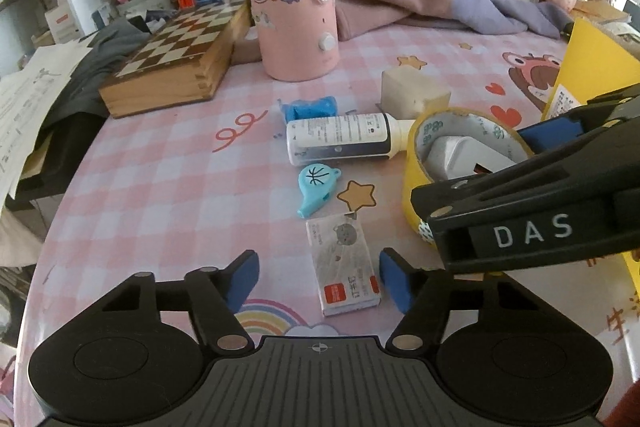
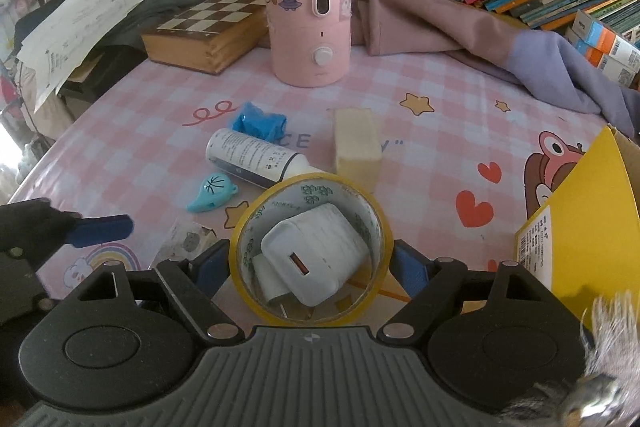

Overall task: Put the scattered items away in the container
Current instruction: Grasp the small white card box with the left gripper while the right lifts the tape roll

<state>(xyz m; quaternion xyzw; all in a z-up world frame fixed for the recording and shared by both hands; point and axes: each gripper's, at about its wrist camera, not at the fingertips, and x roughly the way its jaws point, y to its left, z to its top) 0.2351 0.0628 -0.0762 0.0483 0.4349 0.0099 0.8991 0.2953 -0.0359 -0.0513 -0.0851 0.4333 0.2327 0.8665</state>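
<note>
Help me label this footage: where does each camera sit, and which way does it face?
Left wrist: on the left gripper, angled down at the table; its jaws straddle a small card pack without touching, right gripper crossing.
Right wrist: on the right gripper, angled down; its jaws flank the tape roll ringing a white charger.
Shared: tape roll, whistle, bottle, pink humidifier.

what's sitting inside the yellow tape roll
A white charger plug lies inside the yellow tape roll, USB port up. Its prongs are mostly hidden by the roll's near wall.
</note>
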